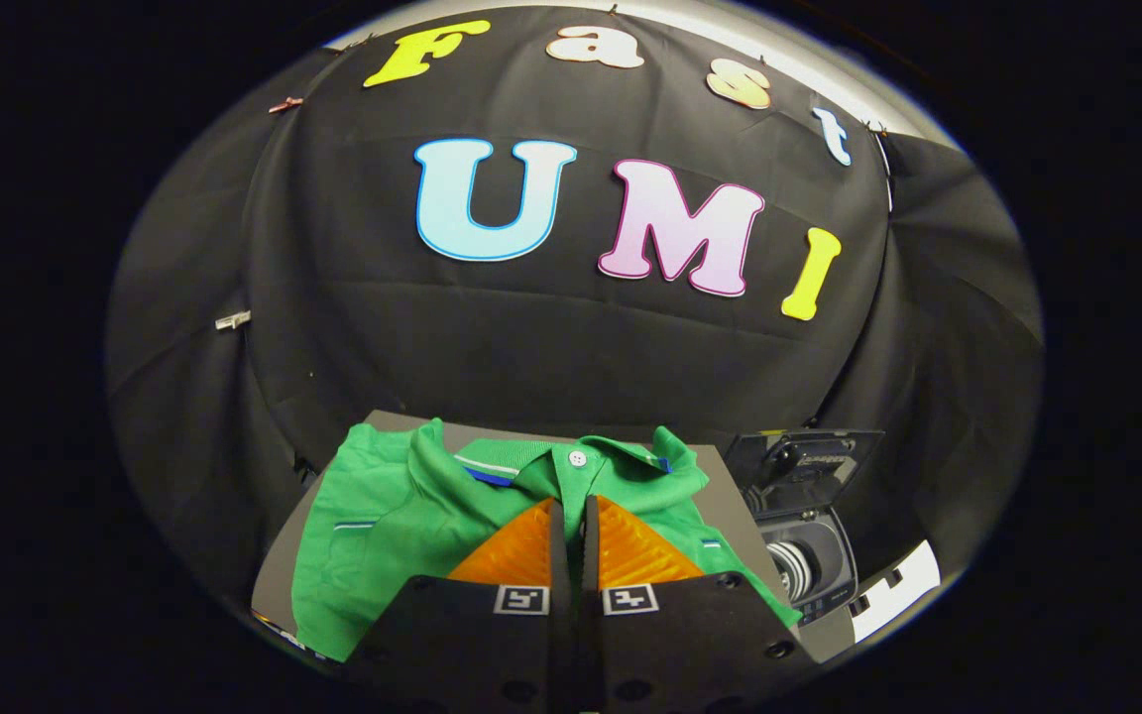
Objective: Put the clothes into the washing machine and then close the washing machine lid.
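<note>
Tongs point(572, 508) nearly closed, over green shirt point(402, 516)

Shirt point(402, 526): green polo, white-and-blue trim on collar and sleeve edges, one white button at the placket. Lies spread flat on the grey surface point(730, 496), collar at the far side, body running toward the near edge; left sleeve spread out to the left. Some soft folds across the chest.

Washing machine point(809, 555): small, dark, toy-like, standing just right of the shirt at the right edge of the surface. Lid point(804, 458) open, tilted up and back on the far side. Drum opening exposed; ribbed light-and-dark interior visible inside.

Gripper point(571, 526): fingers nearly together, narrow gap, tips over the shirt just below the collar.
</note>
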Demonstrator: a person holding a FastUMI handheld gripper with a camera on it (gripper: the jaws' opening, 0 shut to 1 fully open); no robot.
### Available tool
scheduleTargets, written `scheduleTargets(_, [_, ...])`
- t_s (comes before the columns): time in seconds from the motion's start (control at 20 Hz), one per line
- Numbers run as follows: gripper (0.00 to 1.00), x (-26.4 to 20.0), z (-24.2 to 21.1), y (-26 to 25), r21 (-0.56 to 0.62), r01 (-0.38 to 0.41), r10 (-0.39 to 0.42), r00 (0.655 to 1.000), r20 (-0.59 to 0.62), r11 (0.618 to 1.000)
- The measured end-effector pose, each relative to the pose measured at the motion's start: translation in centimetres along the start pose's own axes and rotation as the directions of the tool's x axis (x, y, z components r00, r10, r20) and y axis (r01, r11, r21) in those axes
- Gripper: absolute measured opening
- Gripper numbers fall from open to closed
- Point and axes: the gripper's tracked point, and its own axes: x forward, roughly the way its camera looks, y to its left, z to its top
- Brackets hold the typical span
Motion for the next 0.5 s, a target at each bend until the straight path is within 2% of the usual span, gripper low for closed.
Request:
scheduleTargets(0.1, [0.05,-0.2,0.1,-0.2,-0.022,0.023,-0.023,1.0,0.013,0.999])
scheduleTargets(0.3, [0.05,-0.1,0.7,-0.5,-0.004,0.021,-0.021,0.999,0.032,1.0])
scheduleTargets(0.5, [0.05,-0.9,2.2,-2.0,0.033,-0.029,0.027,0.997,0.066,0.999])
